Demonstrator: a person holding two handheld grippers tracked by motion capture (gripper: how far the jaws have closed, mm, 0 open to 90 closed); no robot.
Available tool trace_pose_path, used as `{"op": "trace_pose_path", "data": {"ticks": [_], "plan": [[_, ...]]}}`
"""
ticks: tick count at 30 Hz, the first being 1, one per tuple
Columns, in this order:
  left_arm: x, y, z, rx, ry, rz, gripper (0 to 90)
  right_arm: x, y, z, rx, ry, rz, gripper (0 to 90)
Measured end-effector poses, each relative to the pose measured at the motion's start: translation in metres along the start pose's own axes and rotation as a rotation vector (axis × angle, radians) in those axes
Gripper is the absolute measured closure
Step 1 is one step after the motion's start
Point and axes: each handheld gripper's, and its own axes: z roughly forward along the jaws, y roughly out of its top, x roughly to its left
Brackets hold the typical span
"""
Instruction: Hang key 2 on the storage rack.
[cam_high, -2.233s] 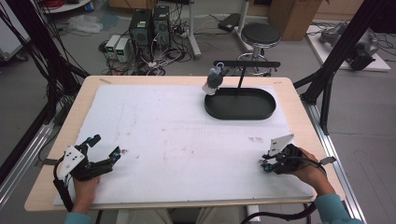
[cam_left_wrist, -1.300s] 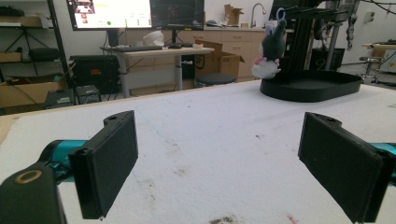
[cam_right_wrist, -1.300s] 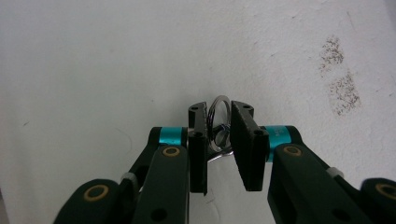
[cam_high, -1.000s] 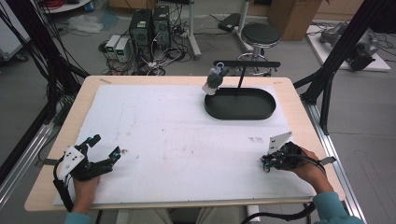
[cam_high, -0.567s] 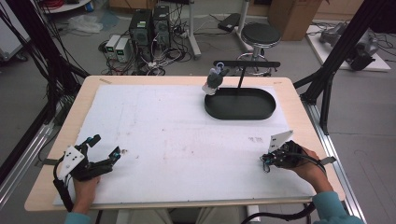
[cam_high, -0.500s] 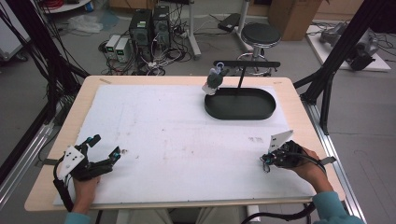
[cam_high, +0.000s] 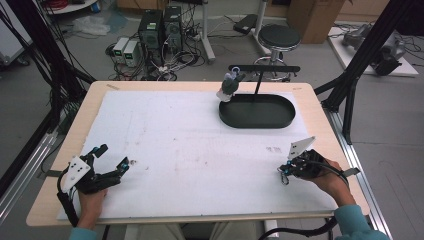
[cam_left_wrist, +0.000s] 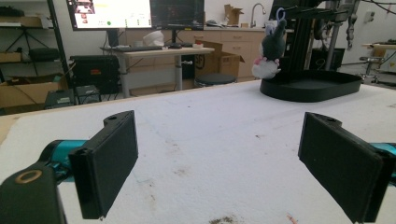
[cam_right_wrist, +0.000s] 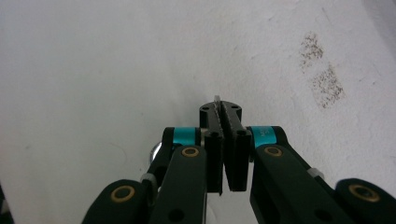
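While both hands rest near the counter (cam_high: 200, 145) front edge, the plush toy (cam_high: 230, 86) hangs from the stand over the black tray (cam_high: 257, 111), which holds nothing else. Judged light and soft; grip its body. Left gripper (cam_high: 114, 159) stands wide open, empty; right gripper (cam_right_wrist: 226, 112) has just closed, jaws together, nothing discernible between them.

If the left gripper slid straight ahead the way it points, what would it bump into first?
Probably the black oval tray with the small grey plush toy hanging above its rim; the white table cover between looks free, though depth is unclear.
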Motion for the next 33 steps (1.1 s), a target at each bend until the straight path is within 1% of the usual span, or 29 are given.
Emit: {"op": "trace_pose_path", "data": {"ticks": [1,3,4,6,7,9,12,13,15,16,17,18,19,21,23,25,27,28,29,30,31,32,33], "plan": [[0.000,0.000,0.000,-0.001,0.000,-0.002,12.4,-0.001,0.000,-0.001,-0.013,0.009,0.010,88.5],[0.000,0.000,0.000,-0.001,0.000,-0.001,12.4,-0.001,0.000,-0.002,-0.027,0.007,0.026,88.6],[0.000,0.000,0.000,-0.002,0.000,-0.001,12.4,-0.002,0.001,-0.003,-0.032,0.012,0.034,88.6],[0.000,0.000,0.000,-0.002,0.000,-0.002,12.4,-0.003,0.001,-0.005,-0.058,0.013,0.046,88.6],[0.000,0.000,0.000,-0.001,0.000,-0.001,12.4,-0.003,0.001,-0.006,-0.072,0.014,0.060,88.6],[0.000,0.000,0.000,-0.002,0.000,-0.002,12.4,-0.005,0.003,-0.009,-0.113,0.020,0.074,88.6],[0.000,0.000,0.000,-0.002,0.001,-0.003,12.4,-0.007,0.006,-0.015,-0.173,0.018,0.105,88.6],[0.000,0.000,0.000,-0.002,0.000,-0.004,12.4,-0.008,0.008,-0.018,-0.200,0.023,0.118,88.6],[0.000,0.000,0.000,-0.001,-0.001,-0.005,12.4,-0.011,0.011,-0.022,-0.239,0.010,0.128,88.6],[0.000,0.000,0.000,-0.001,-0.002,-0.005,12.3,-0.012,0.012,-0.024,-0.253,0.013,0.137,88.7],[0.000,0.000,0.000,-0.001,-0.002,-0.005,12.4,-0.014,0.013,-0.027,-0.280,-0.002,0.150,88.8],[0.000,0.000,0.000,-0.001,-0.002,-0.005,12.4,-0.015,0.015,-0.028,-0.294,0.004,0.160,88.7],[0.000,0.000,0.000,-0.001,-0.002,-0.005,12.4,-0.018,0.017,-0.031,-0.319,0.000,0.176,88.8],[0.000,0.000,0.000,-0.001,-0.003,-0.005,12.4,-0.021,0.021,-0.034,-0.343,0.001,0.210,89.0],[0.000,0.000,0.000,-0.001,-0.003,-0.005,12.4,-0.024,0.026,-0.037,-0.362,-0.025,0.226,89.2],[0.000,0.000,0.000,-0.001,-0.002,-0.006,12.4,-0.026,0.029,-0.040,-0.399,-0.048,0.235,89.2],[0.000,0.000,0.000,-0.001,-0.002,-0.006,12.3,-0.028,0.032,-0.043,-0.433,-0.053,0.252,89.2],[0.000,0.000,0.000,-0.001,-0.002,-0.006,12.4,-0.029,0.033,-0.045,-0.450,-0.062,0.255,89.1],[0.000,0.000,0.000,-0.001,-0.002,-0.006,12.4,-0.030,0.034,-0.046,-0.467,-0.060,0.258,89.1],[0.000,0.000,0.000,-0.002,-0.003,-0.005,12.4,-0.030,0.036,-0.048,-0.483,-0.070,0.260,89.1],[0.000,0.000,0.000,-0.001,-0.003,-0.006,12.4,-0.031,0.037,-0.050,-0.501,-0.082,0.253,89.1],[0.000,0.000,0.000,-0.001,-0.003,-0.006,12.4,-0.031,0.039,-0.051,-0.513,-0.082,0.259,89.2],[0.000,0.000,0.000,-0.001,-0.003,-0.006,12.4,-0.032,0.041,-0.053,-0.518,-0.096,0.262,89.2]]}}
